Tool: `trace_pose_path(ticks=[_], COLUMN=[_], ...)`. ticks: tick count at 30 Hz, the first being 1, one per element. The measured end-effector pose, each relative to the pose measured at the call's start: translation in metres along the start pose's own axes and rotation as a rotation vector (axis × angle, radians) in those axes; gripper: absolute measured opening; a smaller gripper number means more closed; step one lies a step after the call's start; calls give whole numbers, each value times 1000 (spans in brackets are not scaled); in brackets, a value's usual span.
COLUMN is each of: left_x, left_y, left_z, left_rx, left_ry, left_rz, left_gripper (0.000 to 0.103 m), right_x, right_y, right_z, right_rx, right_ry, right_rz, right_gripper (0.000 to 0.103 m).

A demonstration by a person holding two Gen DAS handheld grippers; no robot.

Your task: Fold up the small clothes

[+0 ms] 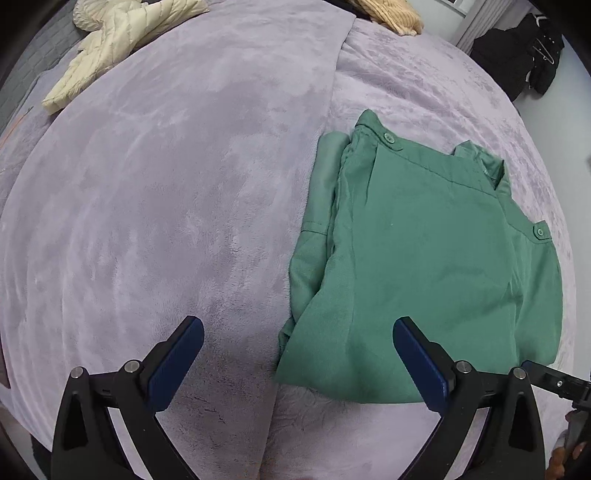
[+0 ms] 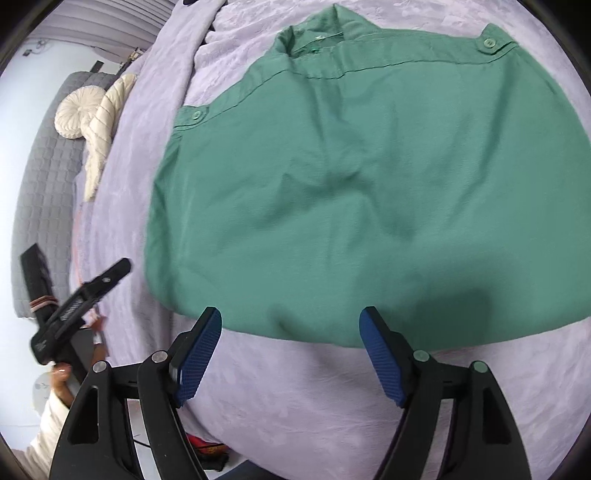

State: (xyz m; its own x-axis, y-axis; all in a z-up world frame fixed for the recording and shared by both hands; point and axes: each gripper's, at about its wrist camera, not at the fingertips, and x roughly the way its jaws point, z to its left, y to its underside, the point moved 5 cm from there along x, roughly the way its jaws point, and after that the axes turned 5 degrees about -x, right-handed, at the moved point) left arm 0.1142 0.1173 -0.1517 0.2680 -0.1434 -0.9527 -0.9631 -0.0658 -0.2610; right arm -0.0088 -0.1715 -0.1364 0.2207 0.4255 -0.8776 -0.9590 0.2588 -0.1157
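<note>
The folded green cotton shirt with buttons [image 2: 332, 184] lies flat on the soft purple blanket [image 1: 166, 203], just ahead of the right gripper [image 2: 290, 325]. Its blue pads are spread wide and hold nothing. The left gripper [image 1: 297, 332] is spread wide too, with the shirt's corner just ahead.

Bedroom, daylight-lit, pale walls.

Wide lilac plush blanket [image 1: 166, 184] covers the bed and fills both views; a seam or overlap runs from 12 toward 6 o'clock in the left wrist view. Cream quilted puffer jacket [image 1: 118, 40] at 11 o'clock, tan ribbed knit garment [image 1: 391, 14] at 12. Black clothing pile [image 1: 517, 55] at 1 o'clock beside a white wall. Grey quilted cover [image 2: 48, 184] at 9 o'clock in the right wrist view, round cream pleated cushion [image 2: 75, 114] on it.
</note>
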Motion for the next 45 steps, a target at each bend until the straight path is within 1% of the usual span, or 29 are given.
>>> trace_pose_path(ticks=[3,6,10,13,14,16,18,22,24,25,26,27,28,29,30,32,35,37,39,40,43,45], left_x=[5,10,16,18,18,18,19,26,30,31,32,33,34,35,37,42,53,58,61,65,83,95], left_y=[5,9,12,13,13,12,12,12,13,14,14,14,13,12,10,3,-15,-30,-40,-45,-52,-50], left_z=[4,13,24,28,29,33,36,42,40,38,35,31,27,23,18,8,-17,-42,-62,-73,-94,-98], left_rx=[7,-27,-62,-68,-68,-73,-90,-120,-122,-129,-138,-150,-163,-171,-182,-200,-187,-159,-133,-119,-79,-72], left_ry=[16,52,62,69,74,92,123,186,209,238,269,306,350,380,415,492,598,671,719,716,662,600], left_rz=[24,53,77,85,86,86,94,137,160,176,191,204,217,226,237,266,312,337,359,367,389,399], left_gripper=[102,102,102,102,102,102,102,102,102,102,102,102,102,102,102,102,102,102,102,102,102,102], right_x=[15,39,73,92,98,110,122,136,143,145,145,145,144,142,137,122,97,89,85,85,85,87], right_y=[7,18,26,26,25,24,21,12,8,7,5,4,2,-1,-3,-11,-23,-30,-34,-35,-36,-34], right_z=[15,28,39,45,47,49,53,60,59,58,57,57,57,59,61,66,78,85,90,88,82,80], right_rx=[40,99,210,278,293,339,378,441,495,532,562,582,587,577,561,515,398,346,309,303,304,296], right_ry=[-101,-193,-299,-369,-373,-410,-445,-506,-533,-549,-564,-577,-591,-604,-616,-656,-635,-620,-602,-600,-599,-584], right_rz=[28,69,91,82,80,70,61,26,4,-14,-28,-37,-44,-47,-54,-80,-109,-116,-115,-113,-106,-89], right_gripper=[81,81,81,81,81,81,81,82,82,82,80,63,27,16,11,10,10,10,10,10,9,9])
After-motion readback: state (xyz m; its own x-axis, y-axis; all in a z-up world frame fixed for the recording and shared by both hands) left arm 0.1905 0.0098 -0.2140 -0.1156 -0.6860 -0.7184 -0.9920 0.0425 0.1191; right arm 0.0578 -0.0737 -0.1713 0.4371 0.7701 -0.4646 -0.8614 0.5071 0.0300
